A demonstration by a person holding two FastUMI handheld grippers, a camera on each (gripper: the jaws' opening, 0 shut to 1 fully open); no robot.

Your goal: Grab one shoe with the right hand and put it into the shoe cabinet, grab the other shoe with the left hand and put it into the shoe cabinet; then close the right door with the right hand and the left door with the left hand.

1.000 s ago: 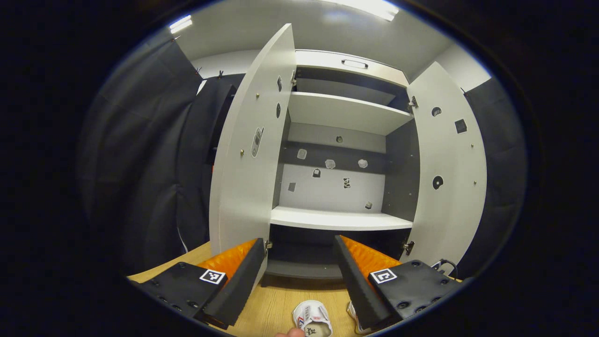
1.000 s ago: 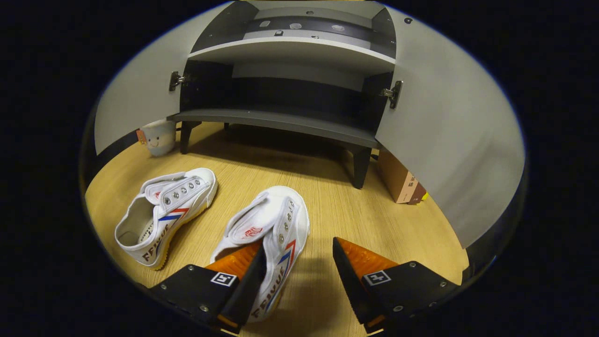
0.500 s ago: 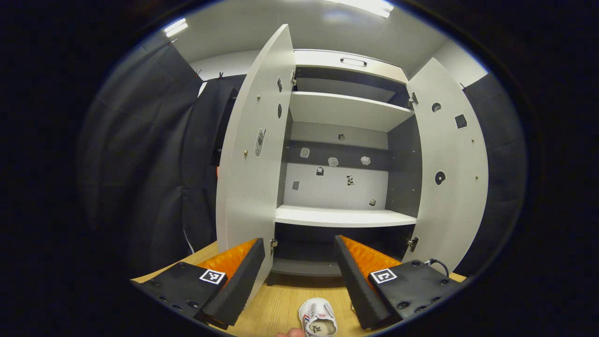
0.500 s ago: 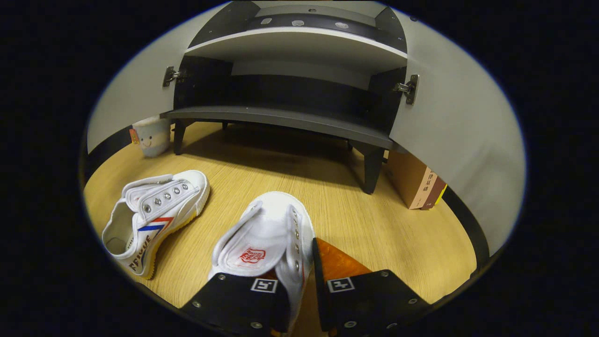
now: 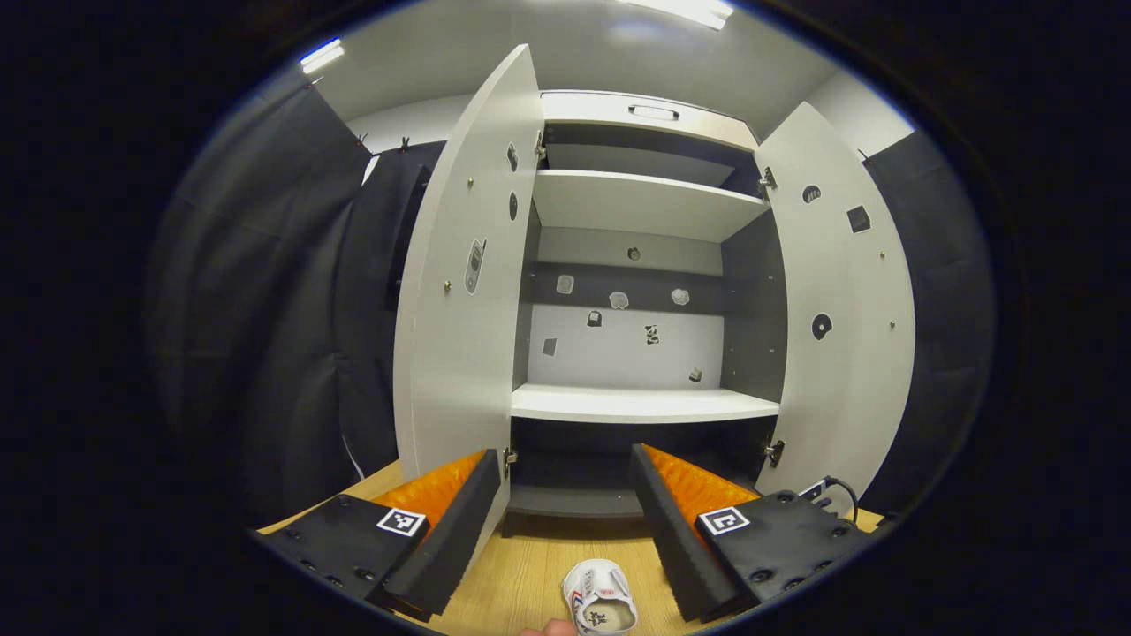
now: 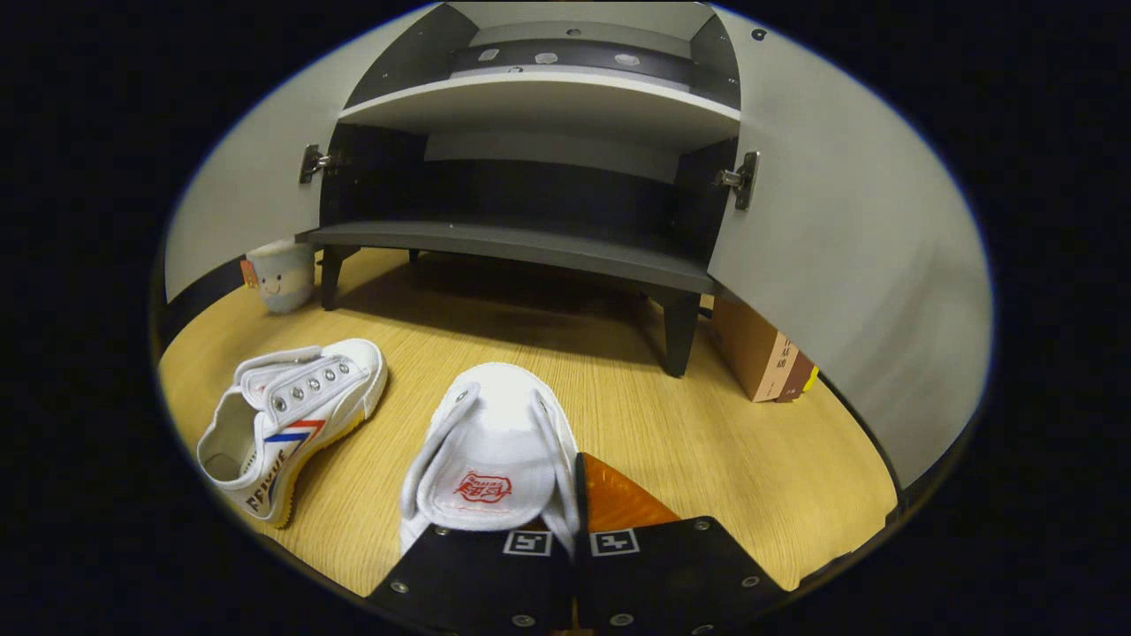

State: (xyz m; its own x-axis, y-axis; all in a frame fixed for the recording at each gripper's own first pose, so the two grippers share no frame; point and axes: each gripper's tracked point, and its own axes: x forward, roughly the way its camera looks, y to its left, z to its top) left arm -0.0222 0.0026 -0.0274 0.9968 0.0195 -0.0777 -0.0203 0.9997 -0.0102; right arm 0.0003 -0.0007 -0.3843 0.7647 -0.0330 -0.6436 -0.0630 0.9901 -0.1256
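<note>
In the right gripper view my right gripper (image 6: pixel 574 481) is shut on the right side wall of a white canvas shoe (image 6: pixel 495 437), its toe pointing toward the cabinet. One finger is hidden inside the shoe under the tongue. The second white shoe (image 6: pixel 287 415), with red and blue stripes, lies on the wooden floor to its left. The shoe cabinet's dark bottom shelf (image 6: pixel 530 240) stands ahead with both doors open. My left gripper (image 5: pixel 565 521) is open and holds nothing, facing the cabinet's white shelf (image 5: pixel 645 405). Below it lies a shoe (image 5: pixel 599 602).
The left door (image 5: pixel 464 309) and the right door (image 5: pixel 844 300) stand wide open. A small plush cup (image 6: pixel 281 276) sits by the cabinet's left leg. A brown box (image 6: pixel 760 353) stands under the right door (image 6: pixel 839 247). Wooden floor (image 6: pixel 724 459) lies between me and the cabinet.
My right gripper went from open around the nearer shoe's side to shut on it. The left gripper stayed open and barely shifted.
</note>
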